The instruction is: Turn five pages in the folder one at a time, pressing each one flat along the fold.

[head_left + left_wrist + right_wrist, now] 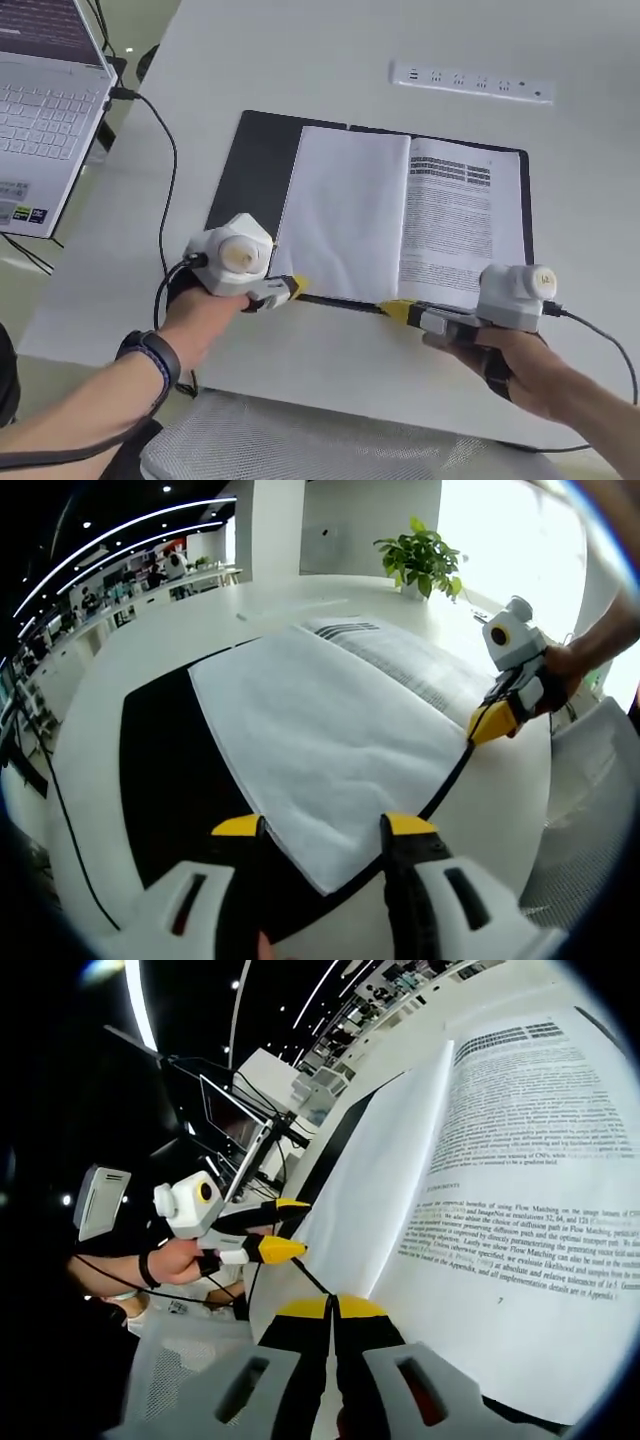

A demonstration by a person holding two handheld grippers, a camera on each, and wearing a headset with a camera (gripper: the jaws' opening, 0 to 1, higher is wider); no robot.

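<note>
A black folder (250, 170) lies open on the white table, with a blank page (345, 210) on its left and a printed page (455, 225) on its right. My left gripper (292, 287) is open at the blank page's near corner (320, 730), its jaws (325, 826) spread on either side of that corner. My right gripper (392, 309) is shut, its yellow tips (332, 1308) together at the near end of the fold, beside the printed page (510, 1160). Each gripper view catches the other gripper: the right gripper (490, 723) and the left gripper (285, 1228).
An open laptop (40, 110) sits at the far left, its cable (160, 130) trailing beside the folder. A white power strip (470, 82) lies beyond the folder. A mesh chair seat (300, 440) is below the near table edge. A potted plant (425, 555) stands far off.
</note>
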